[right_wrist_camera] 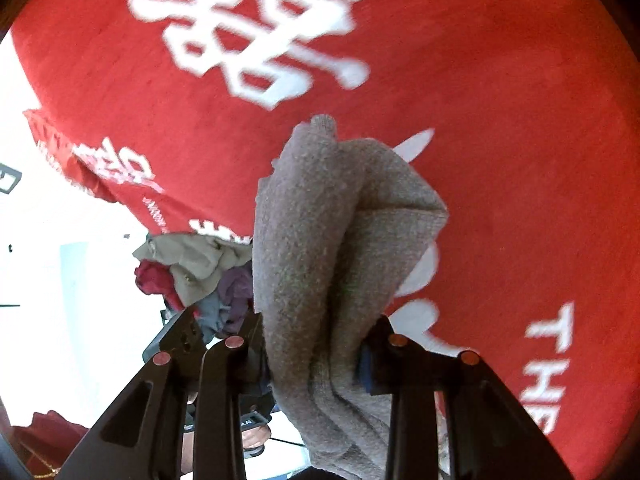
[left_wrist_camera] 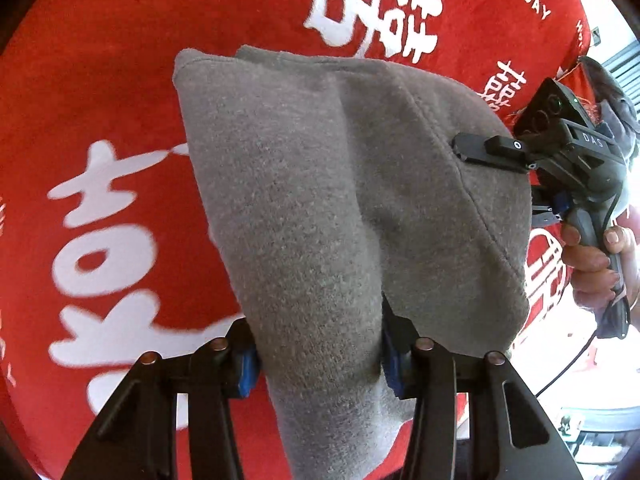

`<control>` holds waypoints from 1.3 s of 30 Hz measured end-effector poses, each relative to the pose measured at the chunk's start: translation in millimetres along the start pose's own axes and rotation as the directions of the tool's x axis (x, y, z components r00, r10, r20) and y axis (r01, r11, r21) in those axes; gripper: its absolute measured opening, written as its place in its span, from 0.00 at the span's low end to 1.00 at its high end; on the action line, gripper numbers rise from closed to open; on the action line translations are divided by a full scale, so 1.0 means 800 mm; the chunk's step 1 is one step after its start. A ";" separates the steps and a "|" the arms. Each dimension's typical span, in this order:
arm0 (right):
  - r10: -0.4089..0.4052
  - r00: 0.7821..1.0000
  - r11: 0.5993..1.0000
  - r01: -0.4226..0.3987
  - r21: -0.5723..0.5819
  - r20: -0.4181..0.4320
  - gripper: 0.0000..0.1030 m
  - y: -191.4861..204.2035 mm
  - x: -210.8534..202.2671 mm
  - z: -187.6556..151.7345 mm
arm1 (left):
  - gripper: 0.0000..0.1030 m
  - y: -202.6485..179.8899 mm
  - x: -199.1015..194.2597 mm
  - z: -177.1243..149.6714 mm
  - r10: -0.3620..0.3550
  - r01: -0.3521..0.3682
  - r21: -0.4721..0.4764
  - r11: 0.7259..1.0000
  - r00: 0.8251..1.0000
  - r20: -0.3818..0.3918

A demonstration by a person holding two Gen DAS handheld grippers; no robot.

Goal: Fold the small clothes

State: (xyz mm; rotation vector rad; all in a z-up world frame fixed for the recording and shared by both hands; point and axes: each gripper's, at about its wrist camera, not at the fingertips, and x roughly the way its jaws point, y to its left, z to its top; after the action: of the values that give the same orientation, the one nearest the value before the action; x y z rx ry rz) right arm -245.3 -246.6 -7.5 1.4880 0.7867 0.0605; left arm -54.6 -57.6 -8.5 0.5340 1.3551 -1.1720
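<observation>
A small grey knit garment [left_wrist_camera: 320, 200] hangs folded above a red cloth with white characters [left_wrist_camera: 100, 100]. My left gripper [left_wrist_camera: 320, 360] is shut on its near end, the fabric bunched between the blue pads. My right gripper [right_wrist_camera: 316, 356] is shut on another part of the same grey garment [right_wrist_camera: 340, 220], which drapes forward in thick folds. In the left wrist view the right gripper [left_wrist_camera: 460, 150] pinches the garment's right edge, held by a hand [left_wrist_camera: 592, 260].
The red cloth [right_wrist_camera: 500, 120] covers the table. A pile of loose clothes, beige, red, purple and blue [right_wrist_camera: 200, 272], lies at the cloth's left edge. Beyond it is a bright white floor [right_wrist_camera: 60, 220].
</observation>
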 end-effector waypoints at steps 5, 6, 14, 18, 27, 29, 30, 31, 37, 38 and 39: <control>0.019 0.999 1.000 -0.020 -0.004 -0.032 0.34 0.023 0.053 -0.042 | 0.48 0.040 -0.028 -0.043 0.063 -0.063 -0.012 0.998 0.998 -0.022; 0.022 0.999 1.000 -0.023 -0.007 -0.036 0.34 0.025 0.067 -0.048 | 0.48 0.053 -0.030 -0.050 0.079 -0.080 -0.022 0.997 0.996 -0.030; -0.117 0.989 0.993 0.116 -0.014 -0.090 0.38 0.009 0.188 -0.061 | 0.70 0.124 0.001 -0.094 0.298 -0.300 -0.077 0.951 0.954 -0.041; -0.383 0.922 0.924 0.381 -0.034 -0.053 0.59 0.007 0.188 -0.045 | 0.84 0.145 -0.012 -0.103 0.297 -0.298 -0.138 0.945 0.955 -0.026; -0.466 0.884 0.880 0.467 -0.093 0.025 0.61 0.070 0.132 -0.107 | 1.00 0.165 -0.055 -0.137 0.349 -0.348 -0.264 0.900 0.936 -0.044; -0.426 0.904 0.903 0.424 -0.071 -0.016 0.61 0.069 0.142 -0.125 | 1.00 0.165 -0.059 -0.140 0.341 -0.341 -0.277 0.899 0.939 -0.049; -0.422 0.906 0.906 0.419 -0.066 -0.031 0.59 0.067 0.151 -0.129 | 1.00 0.164 -0.058 -0.138 0.340 -0.342 -0.277 0.898 0.939 -0.056; -0.425 0.904 0.904 0.422 -0.065 -0.050 0.57 0.060 0.159 -0.133 | 1.00 0.163 -0.055 -0.137 0.338 -0.343 -0.272 0.899 0.939 -0.069; -0.532 0.845 0.837 0.515 -0.183 -0.055 0.12 0.072 0.181 -0.139 | 1.00 0.143 -0.080 -0.128 0.327 -0.315 -0.255 0.914 0.945 0.002; -0.566 0.823 0.809 0.545 -0.221 -0.042 0.12 0.077 0.178 -0.143 | 1.00 0.140 -0.085 -0.127 0.327 -0.310 -0.256 0.916 0.945 0.027; -0.609 0.793 0.770 0.580 -0.265 -0.032 0.12 0.078 0.175 -0.148 | 1.00 0.138 -0.087 -0.126 0.332 -0.312 -0.258 0.914 0.942 0.037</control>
State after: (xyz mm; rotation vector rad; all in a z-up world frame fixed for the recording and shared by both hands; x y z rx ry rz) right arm -171.8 -67.7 1.8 0.9515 1.2755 -0.2347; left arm 7.7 95.2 -0.5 0.5007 1.2654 -0.7333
